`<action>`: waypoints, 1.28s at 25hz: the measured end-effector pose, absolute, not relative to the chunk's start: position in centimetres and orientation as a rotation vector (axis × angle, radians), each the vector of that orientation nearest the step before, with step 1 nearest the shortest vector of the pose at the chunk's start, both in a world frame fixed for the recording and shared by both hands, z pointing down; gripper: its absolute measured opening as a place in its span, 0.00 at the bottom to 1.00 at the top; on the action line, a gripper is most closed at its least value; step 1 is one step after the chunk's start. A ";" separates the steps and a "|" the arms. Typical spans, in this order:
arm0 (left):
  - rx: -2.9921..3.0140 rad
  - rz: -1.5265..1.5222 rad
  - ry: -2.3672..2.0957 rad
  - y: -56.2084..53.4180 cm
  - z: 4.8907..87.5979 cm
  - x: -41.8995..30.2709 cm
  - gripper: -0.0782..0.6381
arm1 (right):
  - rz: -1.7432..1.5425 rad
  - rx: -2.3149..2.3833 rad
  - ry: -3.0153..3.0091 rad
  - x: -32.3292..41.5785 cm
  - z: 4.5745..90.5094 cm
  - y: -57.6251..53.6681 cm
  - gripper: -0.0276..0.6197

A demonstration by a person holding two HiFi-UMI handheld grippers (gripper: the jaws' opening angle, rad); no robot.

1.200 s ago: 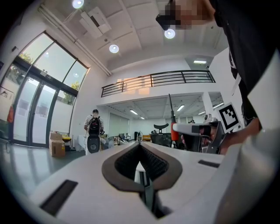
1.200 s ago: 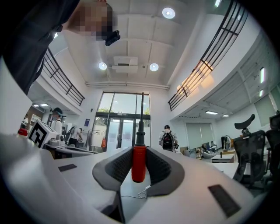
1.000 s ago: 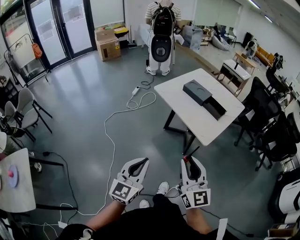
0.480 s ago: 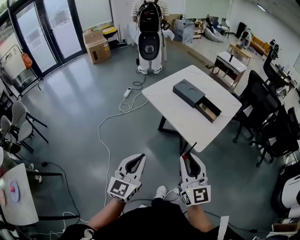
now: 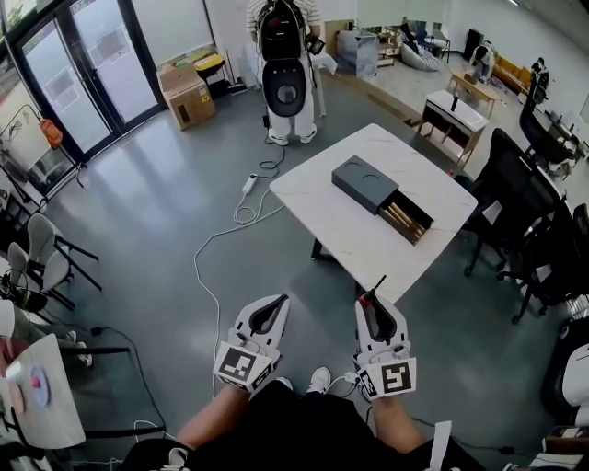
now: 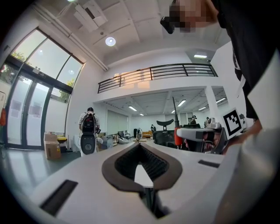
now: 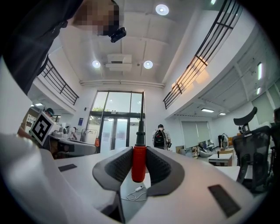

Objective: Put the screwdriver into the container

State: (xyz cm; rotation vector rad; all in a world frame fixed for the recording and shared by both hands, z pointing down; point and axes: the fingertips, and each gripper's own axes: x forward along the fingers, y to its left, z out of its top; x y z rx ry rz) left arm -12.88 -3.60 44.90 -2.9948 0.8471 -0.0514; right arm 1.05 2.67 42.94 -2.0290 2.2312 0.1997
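A red-handled screwdriver point(image 7: 138, 162) is pinched in the right gripper point(image 5: 375, 302), the left gripper point(image 5: 276, 304) is pressed together empty, and the dark grey open-drawer container point(image 5: 368, 181) at twelve o'clock is not yet reached.

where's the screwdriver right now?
The screwdriver is clamped by its red handle in the right gripper, lower right of the head view, just short of the table holding the container.

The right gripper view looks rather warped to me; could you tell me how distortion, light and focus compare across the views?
Right gripper view: strong fisheye, dark corners, bright ceiling lamps, screwdriver sharp. Left gripper view: same fisheye, bright windows at left. Head view: milder bending at edges, even light, table sharp.
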 end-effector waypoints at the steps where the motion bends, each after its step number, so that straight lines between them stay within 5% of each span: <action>1: -2.995 -0.051 0.847 -3.8 44.8 -12.6 0.12 | 0.208 -2.030 2.238 1.3 43.0 2.5 0.21; 32: -3.060 0.029 0.565 -22.0 44.1 -8.8 0.12 | 0.242 -2.200 2.144 2.1 42.2 -14.7 0.21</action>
